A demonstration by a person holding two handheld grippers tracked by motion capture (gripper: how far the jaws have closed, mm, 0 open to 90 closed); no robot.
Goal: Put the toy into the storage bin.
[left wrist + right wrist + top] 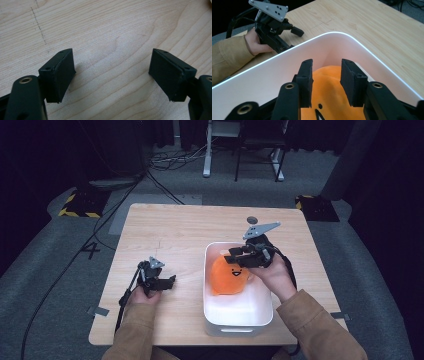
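Your left gripper (172, 281) sits nearest you, at about 7 o'clock on the wooden table (170, 227), held low over the bare top by your left hand (145, 295). In the left gripper view its jaws stand wide apart with only wood grain between them and nothing touching the pads (63, 75).

Just past that, at about 5 o'clock, the white bin (239, 320) stands near the table's front edge, its long side running away from you. The orange plush toy (229, 276) lies inside it, in the far half, leaning toward the bin's left wall, its small black face turned up toward the high camera.

Your right gripper (235, 258) hangs over the far half of the bin, right above the toy, held by your right hand (274, 275), which reaches in from 4 o'clock. In the right gripper view its jaws are partly apart, and the orange plush (329, 95) shows in the gap and below them. The pads (305, 82) sit just beside the fabric; you cannot tell from here whether they brush it, but they do not squeeze it.

Farthest off in that same view, at 10 o'clock beyond the bin's rim (294, 47), your left gripper (295, 37) rests on the table with its grey plate on top.
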